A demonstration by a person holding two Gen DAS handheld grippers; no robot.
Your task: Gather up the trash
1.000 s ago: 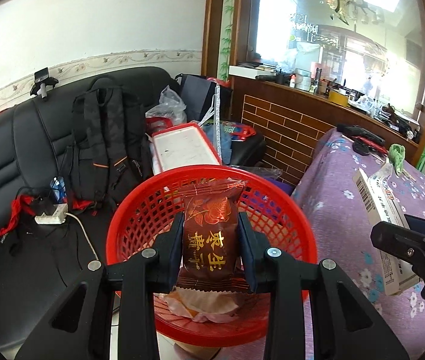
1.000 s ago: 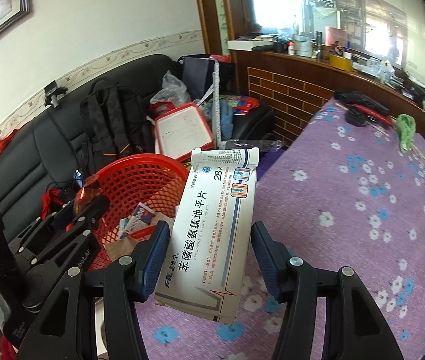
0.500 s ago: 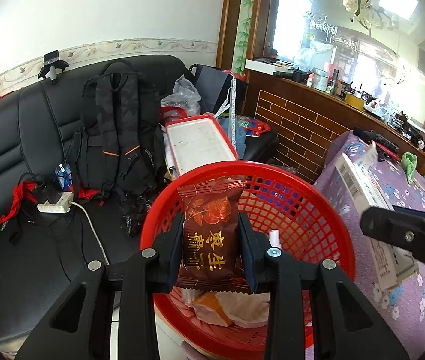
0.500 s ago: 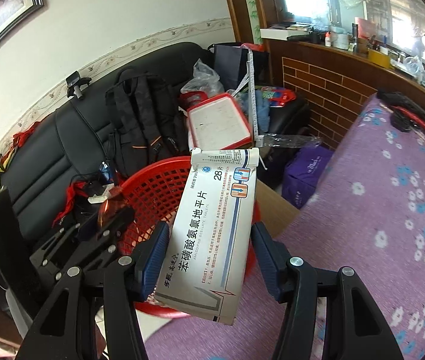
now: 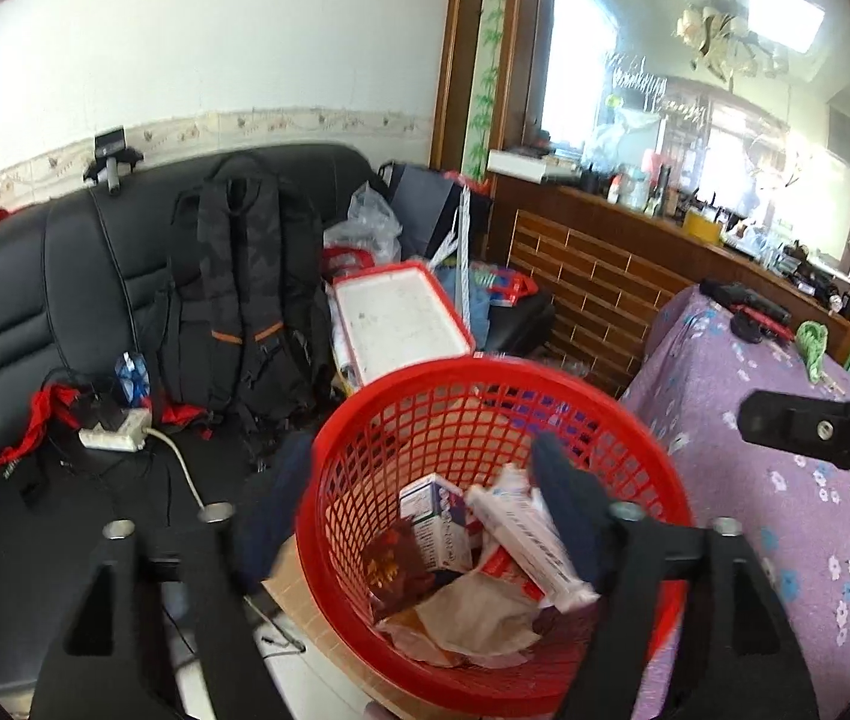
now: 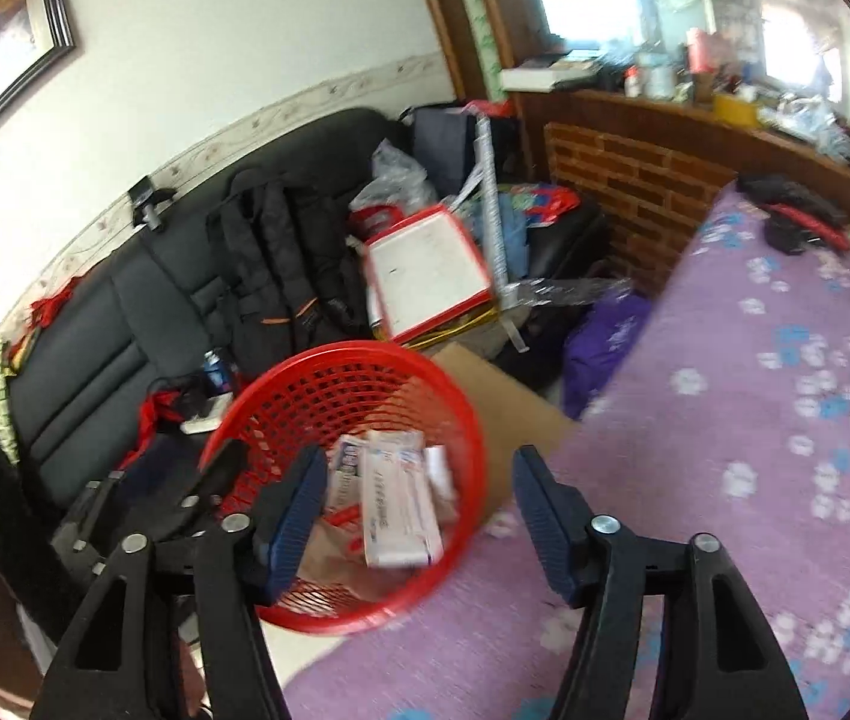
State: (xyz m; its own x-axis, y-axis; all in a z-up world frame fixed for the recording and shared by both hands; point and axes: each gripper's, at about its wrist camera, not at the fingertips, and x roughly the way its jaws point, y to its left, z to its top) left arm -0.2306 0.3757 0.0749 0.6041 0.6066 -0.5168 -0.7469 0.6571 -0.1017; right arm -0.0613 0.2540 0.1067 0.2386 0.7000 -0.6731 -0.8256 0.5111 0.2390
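Beside the purple flowered cloth [image 6: 755, 450], a red mesh basket [image 5: 635, 420] stands in front of a black sofa [image 5: 35, 300]. Left gripper [image 5: 419, 510]: its jaws have just been opening and now stand wide over the basket with nothing between them. A dark brown snack wrapper [image 5: 392, 561] lies inside the basket among crumpled paper and small cartons. Right gripper [image 6: 419, 522]: its jaws have likewise just been opening and are spread apart, empty, above the basket's near rim. A white medicine box [image 6: 398, 498] lies tilted inside the basket on the other rubbish. A black backpack [image 5: 242, 300] leans upright against the sofa back.
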